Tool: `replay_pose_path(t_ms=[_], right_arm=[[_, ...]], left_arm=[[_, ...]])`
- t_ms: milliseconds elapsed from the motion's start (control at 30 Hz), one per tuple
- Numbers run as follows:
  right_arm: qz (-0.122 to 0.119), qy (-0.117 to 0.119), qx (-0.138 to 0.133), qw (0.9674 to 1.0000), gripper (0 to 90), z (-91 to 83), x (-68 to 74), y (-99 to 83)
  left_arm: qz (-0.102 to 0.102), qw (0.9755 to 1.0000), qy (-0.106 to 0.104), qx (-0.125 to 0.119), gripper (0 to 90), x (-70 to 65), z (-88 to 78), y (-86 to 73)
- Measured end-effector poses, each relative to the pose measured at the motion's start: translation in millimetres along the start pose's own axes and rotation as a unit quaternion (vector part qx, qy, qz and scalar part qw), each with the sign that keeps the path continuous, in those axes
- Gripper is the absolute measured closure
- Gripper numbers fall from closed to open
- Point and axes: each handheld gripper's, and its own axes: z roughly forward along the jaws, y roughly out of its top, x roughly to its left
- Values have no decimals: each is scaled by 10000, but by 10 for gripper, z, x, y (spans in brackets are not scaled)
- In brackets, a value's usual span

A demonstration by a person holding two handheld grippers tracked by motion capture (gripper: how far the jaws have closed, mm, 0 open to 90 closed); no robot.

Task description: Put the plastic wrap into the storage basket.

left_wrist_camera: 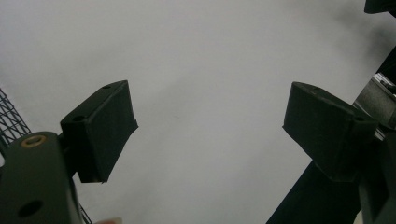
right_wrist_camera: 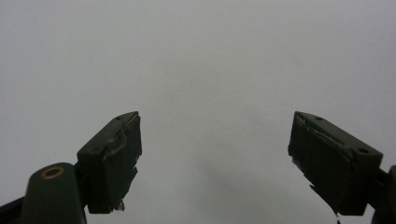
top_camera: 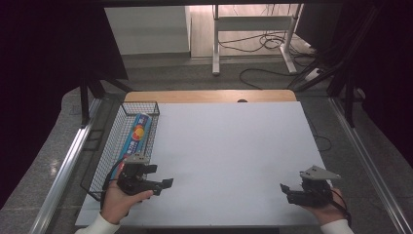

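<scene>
Toothpaste box (top_camera: 137,135), blue with a red and orange patch, lies lengthwise in the black wire basket (top_camera: 108,161) at the left edge of the white table (top_camera: 229,151), and it sits just beyond the left gripper (top_camera: 163,185), up and to its left in the high view. That gripper is near the basket's near end, beside its right wall, apart from the box. Its jaws are spread wide with nothing between them; the left gripper view looks past both black pads (left_wrist_camera: 105,128) onto bare white tabletop, with a sliver of basket mesh (left_wrist_camera: 9,119) at its left edge.

The left hand (top_camera: 122,200) wraps the gripper body from below, forearm in a white sleeve (top_camera: 97,225) coming up from the bottom edge, jaws pointing right across the table, roughly level.

The right gripper (top_camera: 288,191) is well apart from the box, at the table's near right corner, held by the right hand (top_camera: 325,210) with its jaws pointing left toward the middle. Its grey three-cornered plate (top_camera: 319,172) sits on top. Those jaws stand released too, wide apart over plain white surface in the right gripper view, holding nothing.

The basket holds the one box, lying flat toward its far end
</scene>
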Motion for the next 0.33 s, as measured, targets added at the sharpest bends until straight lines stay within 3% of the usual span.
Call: replay_pose_path(t_ms=[333], right_arm=[[4,84,-2,10000,177,7,-5,-5]], left_arm=[[20,10000,-11,36,170,19,56,-48]])
